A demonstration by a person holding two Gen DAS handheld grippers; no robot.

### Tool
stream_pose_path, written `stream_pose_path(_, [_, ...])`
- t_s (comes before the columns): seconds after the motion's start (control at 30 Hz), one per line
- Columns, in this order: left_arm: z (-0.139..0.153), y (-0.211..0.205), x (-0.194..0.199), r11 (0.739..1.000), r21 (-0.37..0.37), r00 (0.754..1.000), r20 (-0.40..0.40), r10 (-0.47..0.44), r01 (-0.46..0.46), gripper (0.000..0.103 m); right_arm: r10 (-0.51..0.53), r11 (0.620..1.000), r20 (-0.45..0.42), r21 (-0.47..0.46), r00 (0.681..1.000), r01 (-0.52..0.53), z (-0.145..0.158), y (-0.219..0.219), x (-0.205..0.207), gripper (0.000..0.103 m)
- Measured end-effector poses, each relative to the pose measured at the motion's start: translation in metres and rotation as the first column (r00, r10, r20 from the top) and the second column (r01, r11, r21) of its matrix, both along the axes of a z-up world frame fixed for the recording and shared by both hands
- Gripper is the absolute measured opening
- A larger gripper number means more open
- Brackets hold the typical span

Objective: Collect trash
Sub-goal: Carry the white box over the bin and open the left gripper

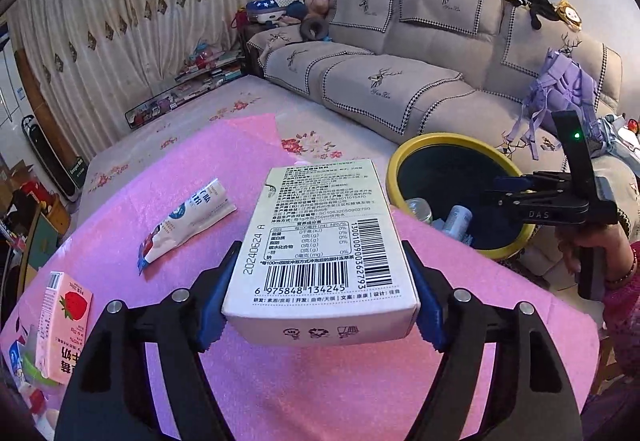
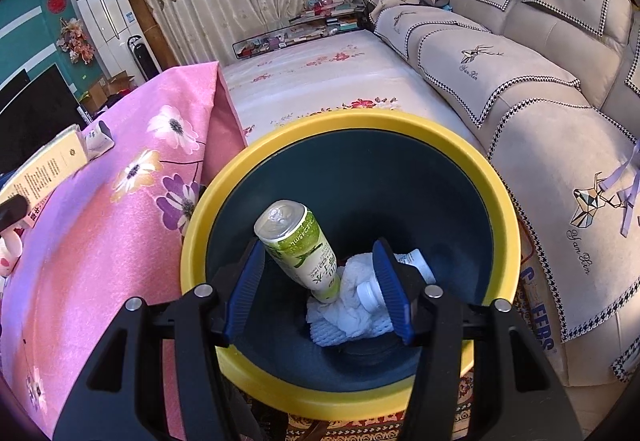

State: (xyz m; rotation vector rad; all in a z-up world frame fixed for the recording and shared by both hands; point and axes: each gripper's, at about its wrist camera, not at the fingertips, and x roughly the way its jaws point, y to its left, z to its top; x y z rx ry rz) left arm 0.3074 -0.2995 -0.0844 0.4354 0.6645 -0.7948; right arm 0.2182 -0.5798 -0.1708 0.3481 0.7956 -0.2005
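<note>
My left gripper [image 1: 320, 305] is shut on a white carton box [image 1: 324, 241] with a barcode, held above the pink tablecloth [image 1: 240, 169]. A crumpled milk pouch [image 1: 188, 221] and a pink strawberry milk carton [image 1: 64, 325] lie on the cloth to the left. The yellow-rimmed dark bin [image 2: 340, 125] stands beside the table; it also shows in the left wrist view [image 1: 404, 161]. My right gripper [image 2: 320, 289] hangs open and empty over the bin, above a green-labelled bottle [image 2: 300, 245], white tissue [image 2: 348, 305] and a small white bottle [image 2: 372, 293]. The right gripper also shows from the side [image 1: 516, 185].
A beige sofa [image 1: 400, 81] runs behind the bin with a purple backpack [image 1: 560, 89] on it and plush toys along its back. A floral mat [image 2: 320, 81] covers the floor toward curtains [image 1: 120, 21]. The table edge sits right next to the bin.
</note>
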Motion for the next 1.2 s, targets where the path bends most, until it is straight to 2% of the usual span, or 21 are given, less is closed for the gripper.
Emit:
stream_pose_path(0.2, [0.03, -0.018, -0.033, 0.999, -0.033, 0.999, 0.022, -0.032, 0.032, 0.074, -0.02, 1.0, 0.023, -0.009, 1.0, 0.02, 0.009, -0.007, -0.021, 0.054])
stream_pose_path(0.37, [0.04, -0.059, -0.049, 0.994, -0.041, 0.995, -0.013, -0.103, 0.103, 0.074, -0.067, 0.998, 0.037, -0.007, 0.997, 0.067, 0.015, -0.026, -0.043, 0.054])
stream_pose_path(0.53, [0.026, -0.114, -0.051, 0.986, -0.013, 0.985, -0.054, -0.165, 0.164, 0.074, -0.118, 0.993, 0.036, -0.017, 0.992, 0.119, 0.016, -0.047, -0.062, 0.054])
stream_pose_path(0.83, [-0.026, -0.214, -0.035, 0.971, 0.052, 0.965, -0.14, -0.223, 0.232, 0.074, -0.212, 0.977, 0.014, -0.017, 0.977, 0.212, 0.008, -0.086, -0.097, 0.054])
stream_pose_path(1.03, [-0.051, -0.247, -0.025, 0.971, 0.067, 0.961, -0.175, -0.214, 0.229, 0.076, -0.252, 0.968, 0.005, -0.013, 0.968, 0.252, 0.005, -0.096, -0.113, 0.054])
stream_pose_path(1.07, [-0.053, -0.248, -0.024, 0.973, 0.07, 0.963, -0.177, -0.205, 0.22, 0.084, -0.254, 0.967, 0.004, -0.013, 0.967, 0.254, 0.004, -0.095, -0.115, 0.054])
stream_pose_path(1.13, [-0.052, -0.247, -0.022, 0.979, 0.06, 0.969, -0.168, -0.18, 0.193, 0.091, -0.254, 0.967, 0.002, -0.013, 0.967, 0.254, 0.004, -0.095, -0.115, 0.054])
stream_pose_path(1.2, [-0.045, -0.234, -0.021, 0.984, 0.034, 0.972, -0.165, -0.165, 0.173, 0.091, -0.248, 0.969, -0.002, -0.01, 0.969, 0.248, 0.003, -0.092, -0.114, 0.054])
